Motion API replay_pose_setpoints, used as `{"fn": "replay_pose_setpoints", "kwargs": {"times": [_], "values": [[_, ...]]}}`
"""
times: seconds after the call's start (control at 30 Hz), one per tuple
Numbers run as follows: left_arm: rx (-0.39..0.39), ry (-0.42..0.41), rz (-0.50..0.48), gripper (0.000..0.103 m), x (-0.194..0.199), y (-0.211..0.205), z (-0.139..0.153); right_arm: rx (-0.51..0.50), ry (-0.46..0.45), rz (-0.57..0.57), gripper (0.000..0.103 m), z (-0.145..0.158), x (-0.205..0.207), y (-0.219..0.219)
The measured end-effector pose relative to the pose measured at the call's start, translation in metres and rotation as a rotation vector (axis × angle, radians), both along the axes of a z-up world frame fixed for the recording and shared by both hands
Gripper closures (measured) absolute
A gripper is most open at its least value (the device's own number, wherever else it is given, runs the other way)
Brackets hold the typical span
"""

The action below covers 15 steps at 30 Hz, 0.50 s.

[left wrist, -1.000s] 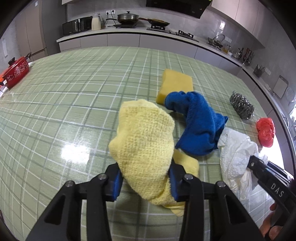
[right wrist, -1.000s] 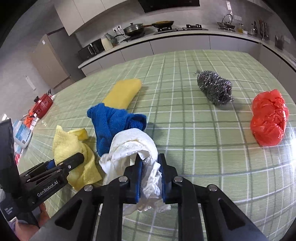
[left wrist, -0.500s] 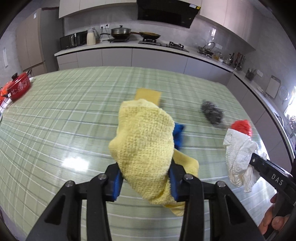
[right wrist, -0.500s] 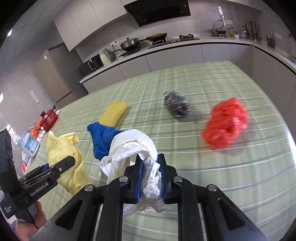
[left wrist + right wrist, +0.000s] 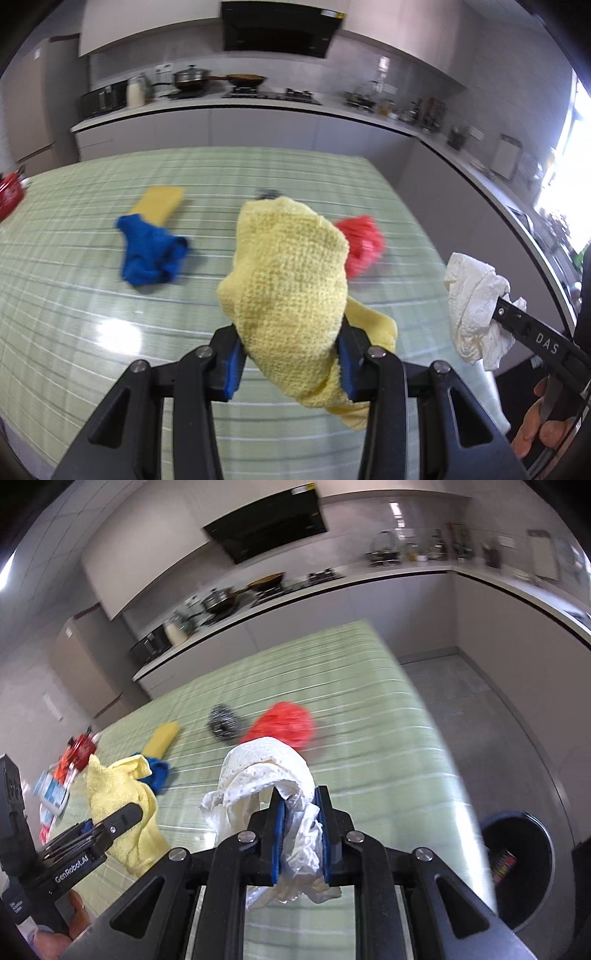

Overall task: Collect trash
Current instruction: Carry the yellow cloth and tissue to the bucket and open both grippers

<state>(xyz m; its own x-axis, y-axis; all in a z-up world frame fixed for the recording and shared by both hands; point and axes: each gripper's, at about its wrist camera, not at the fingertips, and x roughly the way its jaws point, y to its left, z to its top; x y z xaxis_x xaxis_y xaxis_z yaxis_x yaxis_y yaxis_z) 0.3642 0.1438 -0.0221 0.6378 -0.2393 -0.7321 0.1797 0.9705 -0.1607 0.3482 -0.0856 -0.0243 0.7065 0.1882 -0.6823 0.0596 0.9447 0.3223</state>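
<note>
the white crumpled paper (image 5: 266, 771) is pinched tight between the blue pads of the right gripper (image 5: 299, 830), bunched up above the jaws and trailing down below them, clear of the table. over on the other side, the yellow cloth (image 5: 288, 295) sits clamped in the left gripper (image 5: 291, 363), its jaws closed on the thick wad, a fold of it hanging down past the right-hand pad. each tool shows in the other's view: the left gripper low to the left of the right one, the right gripper off to the right of the left one with the paper bulging ahead of its tip. both loads hang over the green checked table (image 5: 74, 295). ahead of the left gripper and to its left lies a blue cloth (image 5: 151, 251), with a yellow sponge (image 5: 162, 203) just beyond it, touching or overlapping its far end. ahead of the right gripper, a red plastic bag (image 5: 284, 723) lies just past the paper, and a steel scourer (image 5: 221, 720) sits beside the bag on its left. down to the right of the right gripper, off the table's edge, a black bin (image 5: 517, 860) stands on the floor, something coloured inside it, too blurred to tell. a person's fingers (image 5: 543, 432) wrap the right tool's handle.
</note>
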Motion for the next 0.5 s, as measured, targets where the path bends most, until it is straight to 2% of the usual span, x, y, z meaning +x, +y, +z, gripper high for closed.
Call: {"fn": "replay_pose_setpoints", "kwargs": {"times": [0.3,0.5], "values": [[-0.037,0.010,-0.172,0.061,-0.018,-0.057,-0.004,-0.026,0.031,-0.208,0.086,0.000,-0.072,-0.077],[-0.045,0.020,-0.243,0.061,-0.041,-0.095,-0.002,-0.021,0.037,-0.290,0.086,-0.001,-0.111,-0.124]]}}
